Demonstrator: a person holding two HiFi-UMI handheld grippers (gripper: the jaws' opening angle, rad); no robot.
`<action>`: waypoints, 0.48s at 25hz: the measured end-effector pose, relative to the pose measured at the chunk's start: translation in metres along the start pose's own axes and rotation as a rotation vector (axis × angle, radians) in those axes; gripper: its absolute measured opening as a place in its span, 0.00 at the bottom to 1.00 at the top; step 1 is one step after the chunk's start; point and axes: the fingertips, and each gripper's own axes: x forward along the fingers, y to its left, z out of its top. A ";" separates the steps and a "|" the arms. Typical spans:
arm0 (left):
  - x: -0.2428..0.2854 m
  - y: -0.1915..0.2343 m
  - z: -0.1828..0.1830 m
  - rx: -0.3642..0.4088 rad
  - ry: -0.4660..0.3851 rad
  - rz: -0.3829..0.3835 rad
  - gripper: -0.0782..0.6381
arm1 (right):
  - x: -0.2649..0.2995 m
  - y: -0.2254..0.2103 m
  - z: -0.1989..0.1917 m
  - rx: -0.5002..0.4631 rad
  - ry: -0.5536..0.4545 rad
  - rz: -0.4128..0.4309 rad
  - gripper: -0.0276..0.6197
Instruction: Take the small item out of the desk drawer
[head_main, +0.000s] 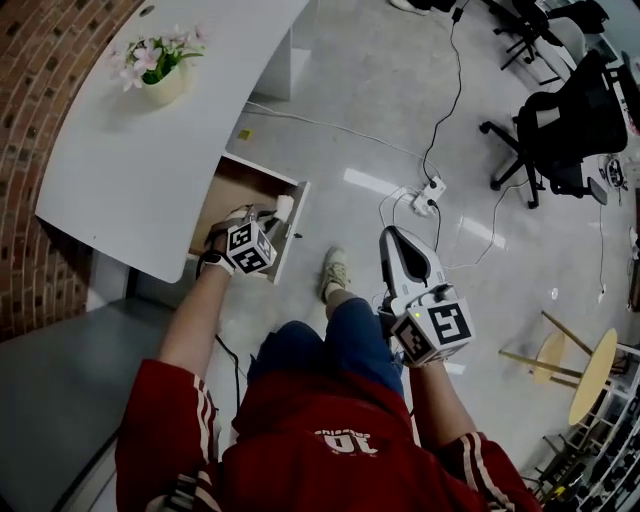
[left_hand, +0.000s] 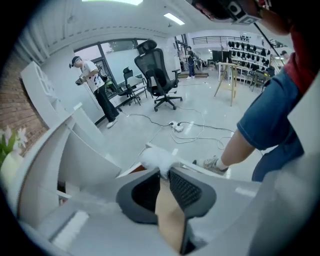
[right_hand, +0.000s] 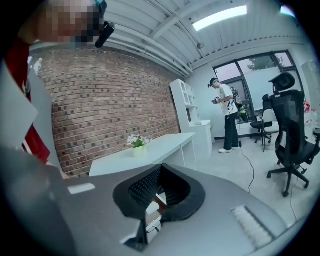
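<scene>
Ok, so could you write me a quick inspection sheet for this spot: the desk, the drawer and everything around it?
Surface: white curved desk, carrying one flower pot.
Job's things: drawer under the desk is pulled open; small white item sits near the drawer's front, pinched at the left gripper's tips.
Clutter: nothing seen.
Grippers: left gripper has its fingers closed on the small white item; right gripper has its fingers together, holds nothing, and is out over the floor.
Cables: power strip and loose cords trail across the floor.
Surroundings: brick wall, office chair, round wooden table, and another person standing far off.
</scene>
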 end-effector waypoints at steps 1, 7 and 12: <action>-0.013 -0.002 0.009 0.004 -0.008 0.001 0.21 | -0.009 0.006 0.012 -0.004 -0.007 -0.005 0.03; -0.110 -0.014 0.066 -0.069 -0.134 0.041 0.21 | -0.068 0.048 0.064 -0.016 -0.045 -0.034 0.03; -0.211 -0.028 0.105 -0.142 -0.271 0.092 0.21 | -0.106 0.098 0.098 -0.021 -0.088 -0.030 0.03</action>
